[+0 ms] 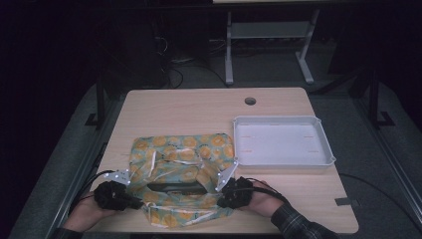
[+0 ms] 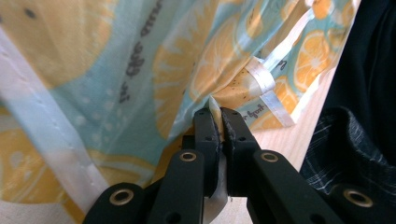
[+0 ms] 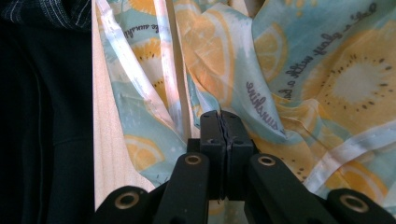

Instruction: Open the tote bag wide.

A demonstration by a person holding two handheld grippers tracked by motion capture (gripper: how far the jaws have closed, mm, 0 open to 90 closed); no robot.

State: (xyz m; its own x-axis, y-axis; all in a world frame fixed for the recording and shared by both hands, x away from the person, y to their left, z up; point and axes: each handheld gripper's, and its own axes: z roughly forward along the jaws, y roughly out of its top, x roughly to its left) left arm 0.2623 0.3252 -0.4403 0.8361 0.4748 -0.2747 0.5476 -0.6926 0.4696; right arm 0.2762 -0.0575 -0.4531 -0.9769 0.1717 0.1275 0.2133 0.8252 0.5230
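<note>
A thin cloth (image 1: 181, 174) printed with orange slices on pale blue is spread, rumpled, on the near half of the wooden counter (image 1: 199, 107), just left of a white tray (image 1: 326, 142). Its near left edge is pinched by the left hand-held gripper (image 2: 219, 112), whose jaws are clamped on a fold of fabric. The right hand-held gripper (image 3: 220, 114) is closed tight on the cloth's near right edge. A dark gap is seen in the cloth between the two.
</note>
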